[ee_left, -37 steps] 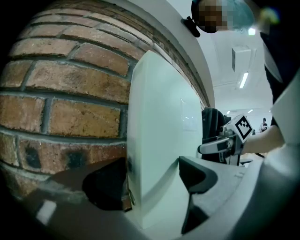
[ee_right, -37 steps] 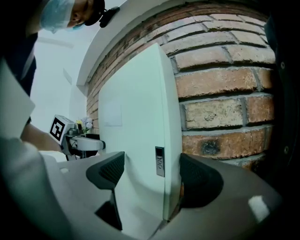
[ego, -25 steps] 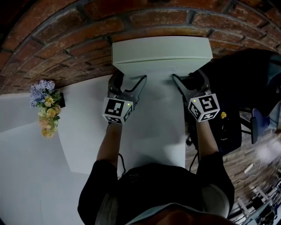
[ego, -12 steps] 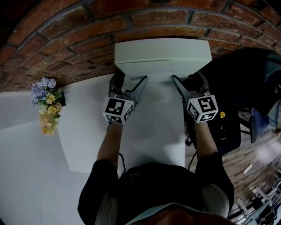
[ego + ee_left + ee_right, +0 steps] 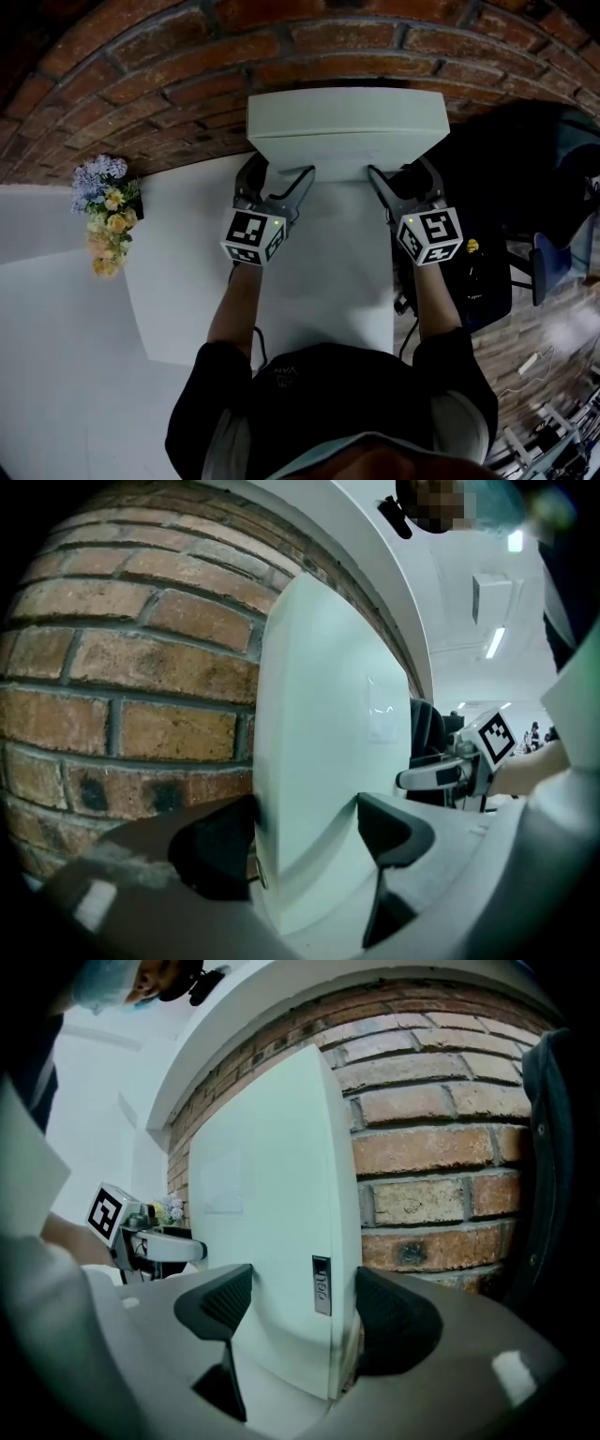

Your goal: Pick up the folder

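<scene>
A thick pale-green folder point(image 5: 345, 122) stands on edge at the far end of the white table point(image 5: 319, 281), close to the brick wall point(image 5: 169, 89). My left gripper point(image 5: 279, 173) is shut on its lower left corner, and in the left gripper view the folder point(image 5: 328, 761) fills the gap of that gripper point(image 5: 305, 841). On the lower right corner my right gripper point(image 5: 401, 171) is shut, one jaw against the spine side. In the right gripper view the folder point(image 5: 267, 1213), with a small spine label point(image 5: 322, 1286), sits in that gripper point(image 5: 300, 1312).
A bunch of purple and yellow flowers point(image 5: 105, 220) lies at the table's left. A dark chair or bag point(image 5: 525, 178) stands past the table's right edge, with cables on the wood floor point(image 5: 544, 356) below. The brick wall runs right behind the folder.
The folder's far edge sits slightly lower in the head view than a second ago. Both grippers keep the same hold on its lower corners.
</scene>
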